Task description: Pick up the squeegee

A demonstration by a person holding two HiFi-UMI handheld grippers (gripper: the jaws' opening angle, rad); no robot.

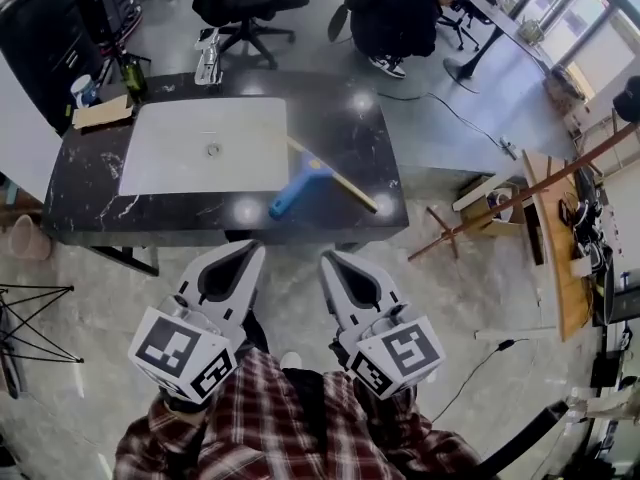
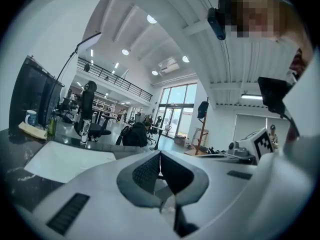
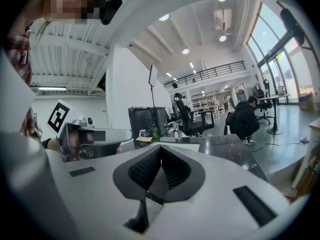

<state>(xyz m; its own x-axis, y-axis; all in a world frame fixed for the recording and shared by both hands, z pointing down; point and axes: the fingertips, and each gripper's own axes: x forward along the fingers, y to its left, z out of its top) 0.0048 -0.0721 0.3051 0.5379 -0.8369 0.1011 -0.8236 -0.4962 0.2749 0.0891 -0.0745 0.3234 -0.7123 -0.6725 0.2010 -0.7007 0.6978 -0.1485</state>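
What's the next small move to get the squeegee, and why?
Probably move the right gripper forward toward the squeegee, aiming at its blue handle and opening on the way. It and the left gripper are both shut and short of the table, and the handle lies by the near edge, just ahead.

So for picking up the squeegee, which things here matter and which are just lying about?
Part of the job: squeegee on the dark table; left gripper and right gripper, both shut, empty.
Lying about: white sheet, green bottle, cup, office chair.
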